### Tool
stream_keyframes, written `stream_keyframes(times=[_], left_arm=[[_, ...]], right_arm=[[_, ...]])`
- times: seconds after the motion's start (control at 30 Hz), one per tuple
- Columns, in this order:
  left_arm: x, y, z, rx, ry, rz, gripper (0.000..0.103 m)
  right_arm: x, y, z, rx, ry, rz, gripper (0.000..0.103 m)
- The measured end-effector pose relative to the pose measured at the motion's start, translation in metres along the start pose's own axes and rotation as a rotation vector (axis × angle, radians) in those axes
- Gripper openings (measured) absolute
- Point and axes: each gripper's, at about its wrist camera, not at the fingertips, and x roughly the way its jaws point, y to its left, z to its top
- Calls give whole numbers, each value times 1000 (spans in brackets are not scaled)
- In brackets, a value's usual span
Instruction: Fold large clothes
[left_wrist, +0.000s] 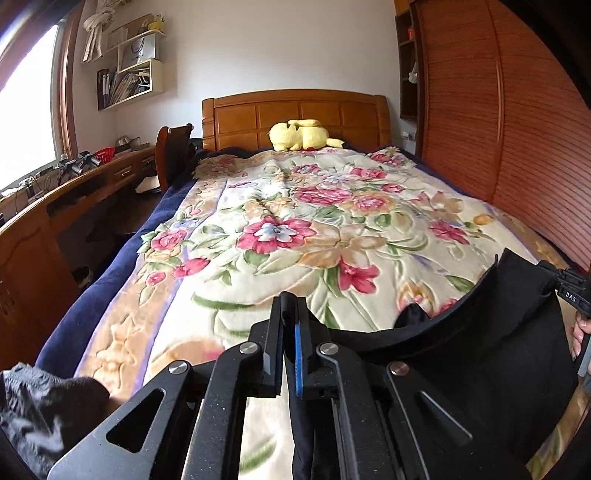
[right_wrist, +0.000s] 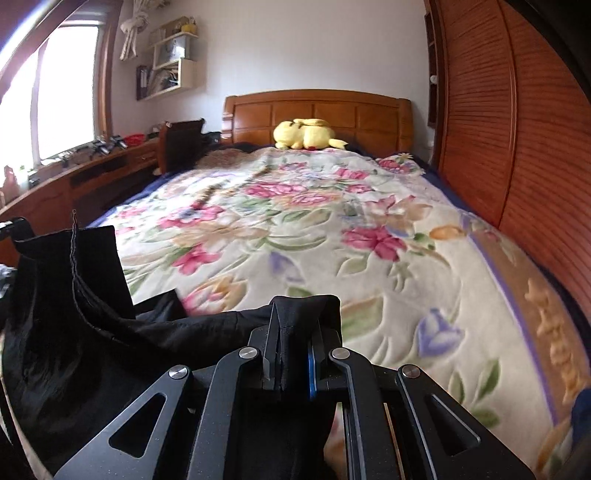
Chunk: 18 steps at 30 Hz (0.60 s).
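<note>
We hold a black garment (left_wrist: 491, 332) stretched between our two tools above the near end of the bed (left_wrist: 122, 258). Our left gripper (left_wrist: 286, 328) is clamped on one corner of the cloth, its jaws pressed together with a thin fold between them; our right gripper (right_wrist: 291, 332) pinches the other corner the same way, cloth bunched over its tips. The garment's upper hem sags in a curve between the two grips, and the rest hangs below. Ahead, the floral blanket (right_wrist: 332, 221) lies flat and bare up to the yellow plush toy (left_wrist: 301, 134) at the headboard (left_wrist: 295, 110). The louvred wardrobe (right_wrist: 517, 147) crowds the bed's right edge; a desk (left_wrist: 55, 206) runs along the left, across a narrow gap.
</note>
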Motion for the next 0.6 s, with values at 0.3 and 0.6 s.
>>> stream_keyframes(times=[0.3,0.6], left_arm=[[20,-14,-23,22,102,-64,19],[-2,-43,-76,75,207,-177,32]], right_arm=[[32,25,3,12,59,-30,54],[38,9,-11,12,181,-16,65]])
